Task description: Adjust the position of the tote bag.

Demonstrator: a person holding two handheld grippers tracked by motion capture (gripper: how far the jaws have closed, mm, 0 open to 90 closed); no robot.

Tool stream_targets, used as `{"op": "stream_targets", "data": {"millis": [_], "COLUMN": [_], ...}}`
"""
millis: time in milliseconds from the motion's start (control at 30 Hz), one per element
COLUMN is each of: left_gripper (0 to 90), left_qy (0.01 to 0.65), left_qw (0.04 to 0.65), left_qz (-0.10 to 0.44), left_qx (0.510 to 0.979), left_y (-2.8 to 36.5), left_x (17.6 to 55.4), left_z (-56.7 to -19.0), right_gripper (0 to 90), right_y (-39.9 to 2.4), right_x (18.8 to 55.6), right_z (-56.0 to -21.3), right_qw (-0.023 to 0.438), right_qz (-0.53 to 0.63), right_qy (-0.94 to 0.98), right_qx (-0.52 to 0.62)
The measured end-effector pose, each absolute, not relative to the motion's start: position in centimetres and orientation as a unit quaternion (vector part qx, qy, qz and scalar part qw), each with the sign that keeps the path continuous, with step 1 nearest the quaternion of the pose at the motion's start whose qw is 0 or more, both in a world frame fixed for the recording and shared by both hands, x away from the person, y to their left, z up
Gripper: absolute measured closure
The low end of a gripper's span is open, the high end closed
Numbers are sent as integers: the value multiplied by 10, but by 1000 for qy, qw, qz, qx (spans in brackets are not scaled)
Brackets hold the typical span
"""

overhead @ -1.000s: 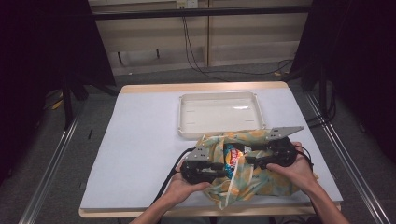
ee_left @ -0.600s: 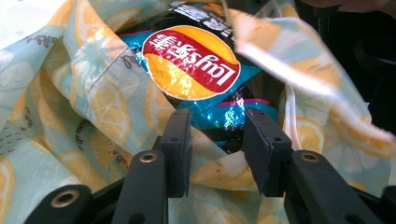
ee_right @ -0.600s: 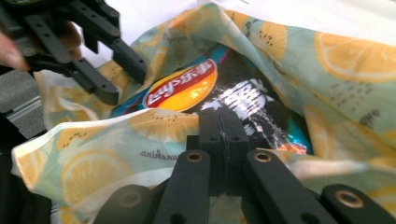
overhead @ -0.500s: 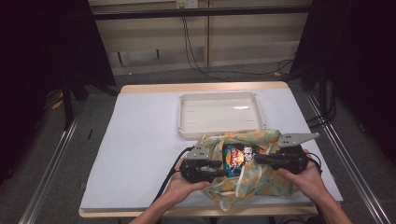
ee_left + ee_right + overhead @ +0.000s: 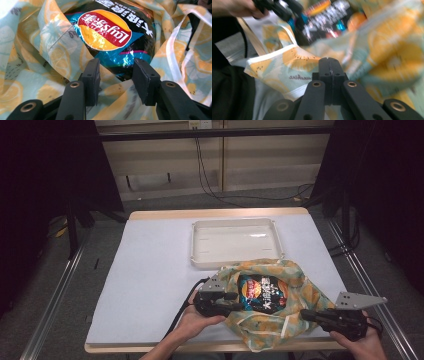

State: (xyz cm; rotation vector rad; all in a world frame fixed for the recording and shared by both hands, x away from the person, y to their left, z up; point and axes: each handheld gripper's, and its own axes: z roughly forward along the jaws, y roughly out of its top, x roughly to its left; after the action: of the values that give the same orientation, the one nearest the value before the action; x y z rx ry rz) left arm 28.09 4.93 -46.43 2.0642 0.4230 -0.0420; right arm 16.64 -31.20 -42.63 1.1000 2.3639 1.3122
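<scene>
A black chip bag point(image 5: 262, 292) with a red and yellow logo lies inside a lemon-printed cloth bag point(image 5: 300, 282) near the table's front edge. My left gripper point(image 5: 239, 306) points right at the chip bag's left end. In the left gripper view its jaws point(image 5: 117, 75) have just been opening; the chip bag's point(image 5: 112, 32) lower corner sits between them, untouched by the pads, with cloth point(image 5: 30, 50) around it. My right gripper point(image 5: 306, 316) is at the cloth bag's front right edge. Its jaws point(image 5: 329, 61) are shut over the cloth point(image 5: 387, 50); no fold shows between them.
An empty white tray point(image 5: 235, 262) stands just behind the cloth bag at the table's middle back. The white table cover point(image 5: 150, 270) stretches bare to the left. The left gripper's black cable point(image 5: 180, 320) runs off the front edge. Dark floor and metal rails flank the table.
My right gripper has drawn away from the chip bag, to the right and toward the person, and its jaws have shut. The cloth bag's mouth lies wider and shows more of the chip bag. The left hand stayed.
</scene>
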Motion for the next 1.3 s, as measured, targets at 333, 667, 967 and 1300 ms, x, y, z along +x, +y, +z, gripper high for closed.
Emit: {"op": "stream_targets", "data": {"millis": [333, 667, 967, 1300], "left_gripper": [566, 608, 712, 760], "left_qy": [178, 162, 158, 119], "left_qw": [477, 462, 437, 496], "left_qz": [-21, -30, -37, -25], "left_qx": [860, 872, 885, 860], "left_y": [51, 58, 55, 56], "left_x": [278, 273, 274, 259], "left_z": [-468, -470, -481, -454], "right_gripper": [717, 609, 578, 582], "right_y": [-309, -277, -243, -245], "right_x": [174, 196, 228, 223], "right_z": [-429, -402, -398, -411], "right_qw": [111, 123, 113, 109], "right_qz": [438, 462, 471, 465], "right_qy": [807, 805, 810, 811], "right_qx": [379, 351, 331, 339]}}
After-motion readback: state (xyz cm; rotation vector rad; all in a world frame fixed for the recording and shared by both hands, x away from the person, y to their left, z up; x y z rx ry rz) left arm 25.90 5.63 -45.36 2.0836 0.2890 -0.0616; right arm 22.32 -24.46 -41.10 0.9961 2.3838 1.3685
